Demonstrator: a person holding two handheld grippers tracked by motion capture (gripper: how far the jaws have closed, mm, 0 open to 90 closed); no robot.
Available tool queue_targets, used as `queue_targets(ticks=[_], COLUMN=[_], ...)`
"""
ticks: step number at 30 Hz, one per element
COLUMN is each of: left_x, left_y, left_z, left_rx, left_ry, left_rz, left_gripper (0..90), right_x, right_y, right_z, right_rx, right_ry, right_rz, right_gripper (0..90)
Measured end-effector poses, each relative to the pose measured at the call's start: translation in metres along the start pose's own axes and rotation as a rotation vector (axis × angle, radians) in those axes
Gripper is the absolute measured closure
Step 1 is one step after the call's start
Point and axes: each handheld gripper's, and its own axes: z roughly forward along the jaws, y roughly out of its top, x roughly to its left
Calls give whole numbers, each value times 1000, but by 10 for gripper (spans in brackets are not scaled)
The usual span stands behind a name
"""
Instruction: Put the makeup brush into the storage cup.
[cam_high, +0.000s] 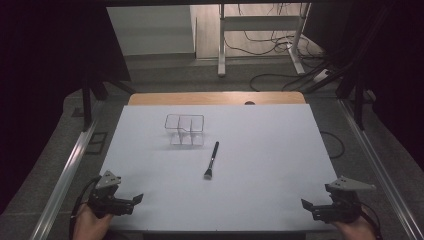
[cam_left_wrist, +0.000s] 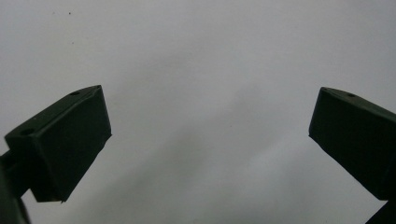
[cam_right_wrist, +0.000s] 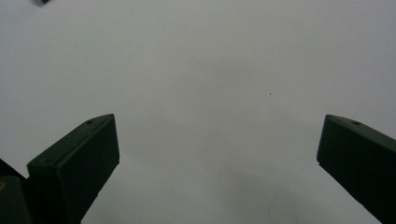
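Resting at the near desk (cam_high: 150, 210) corners: left hand-held gripper (cam_high: 134, 199) and right hand-held gripper (cam_high: 306, 205), jaws apart, holding nothing. Lying mid-desk: makeup brush (cam_high: 211, 161), just beside the clear divided organizer (cam_high: 185, 130) (likely destination). Nothing yet grasped; pickup and placing remaining.

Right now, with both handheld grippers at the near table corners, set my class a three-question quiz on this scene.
1. True or false: the black-handled makeup brush lies inside the clear plastic divided organiser.
2. Which stands farther from the person: A, the brush; B, the organiser?
3. Fill in: the jaws of the left gripper and right gripper are both ____.

Key: 1 false, it lies on the white table cover beside the organiser; 2 B; 3 open, holding nothing.
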Motion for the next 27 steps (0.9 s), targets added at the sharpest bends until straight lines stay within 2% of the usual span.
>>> queue_targets(ticks=[6,14,20,27], left_x=[2,2,3,0], left_y=[-1,-1,0,1], left_z=[1,2,1,2], left_rx=[7,15,13,21], left_ry=[-17,-36,-46,-26], left_rz=[-26,-44,-56,-32], left_gripper=[0,0,0,0], right_x=[1,2,4,5], right_y=[1,1,1,1], right_z=[3,4,5,6], right_rx=[14,18,36,39], right_ry=[6,8,9,10], right_rz=[-23,-30,-55,-61], right_gripper=[0,0,0,0])
